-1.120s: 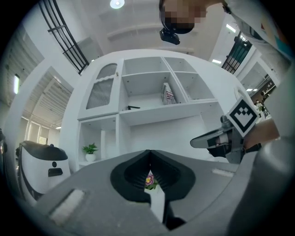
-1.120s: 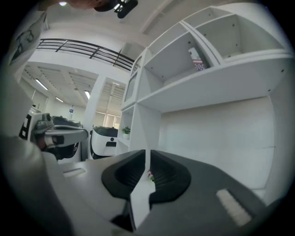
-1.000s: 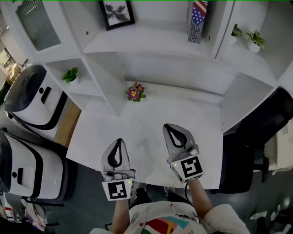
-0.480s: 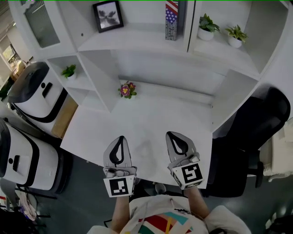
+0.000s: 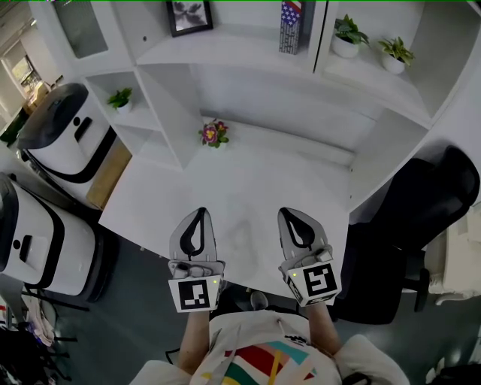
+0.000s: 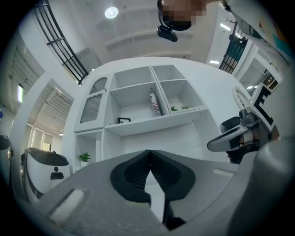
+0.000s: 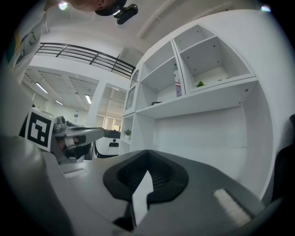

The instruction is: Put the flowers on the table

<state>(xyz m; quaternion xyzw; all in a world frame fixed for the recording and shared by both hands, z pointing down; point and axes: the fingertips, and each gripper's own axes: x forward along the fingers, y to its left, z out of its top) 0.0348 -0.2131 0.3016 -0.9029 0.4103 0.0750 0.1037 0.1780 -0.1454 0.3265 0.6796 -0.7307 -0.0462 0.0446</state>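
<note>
A small pot of pink and yellow flowers (image 5: 213, 134) stands at the back left of the white table (image 5: 248, 180), close to the shelf unit's wall. My left gripper (image 5: 198, 212) hovers over the table's front edge with its jaws shut and nothing between them. My right gripper (image 5: 292, 214) is level with it to the right, also shut and empty. Both point toward the back wall, well short of the flowers. The flowers do not show in either gripper view.
A white shelf unit (image 5: 248, 45) rises behind the table with a framed picture (image 5: 189, 15), a flag-patterned box (image 5: 291, 26) and two potted plants (image 5: 349, 36). A small green plant (image 5: 120, 98) sits in a left cubby. White robots (image 5: 64, 131) stand left, a black chair (image 5: 421, 218) right.
The head view has shifted, so the table and shelves sit slightly differently in frame. Both grippers stay shut near the table's front edge; the flowers have not moved.
</note>
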